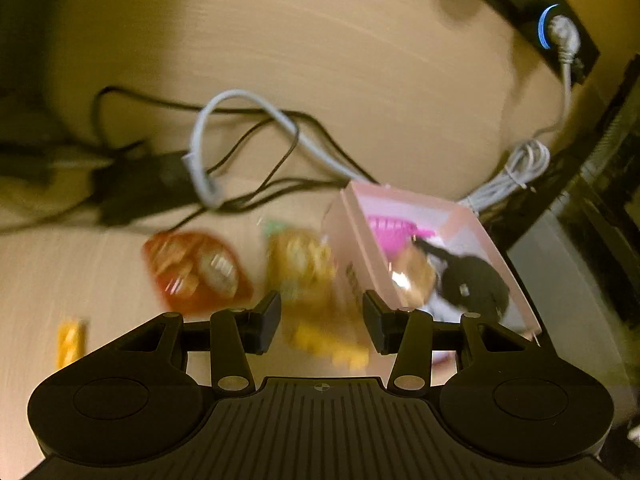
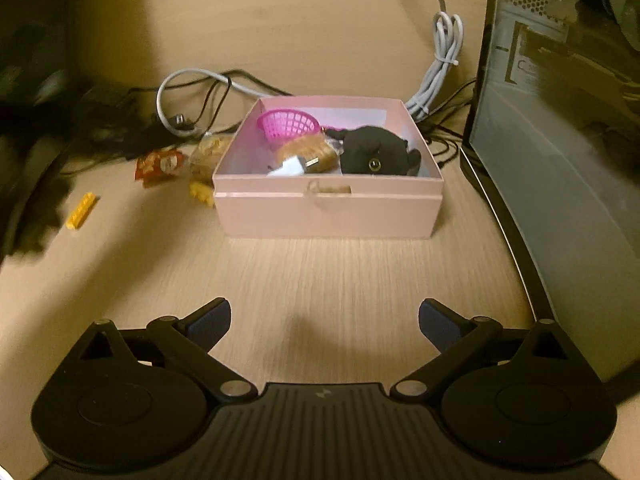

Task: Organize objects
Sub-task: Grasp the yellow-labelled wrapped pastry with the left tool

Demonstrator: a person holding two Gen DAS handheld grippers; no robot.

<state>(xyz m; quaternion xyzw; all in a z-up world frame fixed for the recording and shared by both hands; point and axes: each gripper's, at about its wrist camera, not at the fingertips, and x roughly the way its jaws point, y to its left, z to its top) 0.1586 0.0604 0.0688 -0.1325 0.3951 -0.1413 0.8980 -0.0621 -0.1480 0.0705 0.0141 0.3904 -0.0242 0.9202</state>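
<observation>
A pink open box (image 2: 328, 208) stands on the wooden desk. It holds a pink basket (image 2: 288, 124), a black plush (image 2: 376, 156), a wrapped brown bun (image 2: 308, 152) and a white plug (image 2: 290, 168). Left of the box lie a red snack packet (image 2: 158, 164), a clear packet of yellow snacks (image 2: 208, 152) and two yellow bricks (image 2: 202, 194) (image 2: 82, 210). My right gripper (image 2: 324, 320) is wide open and empty, in front of the box. In the blurred left wrist view my left gripper (image 1: 322, 320) hovers partly open over the yellow brick (image 1: 328, 344) beside the box wall (image 1: 352, 240), pinching nothing.
A computer case (image 2: 560, 160) stands close on the box's right. Grey cable bundles (image 2: 440, 68) and black cables with an adapter (image 1: 140, 188) lie behind the box. A black power strip (image 1: 532, 4) with blue-lit rings sits at the back.
</observation>
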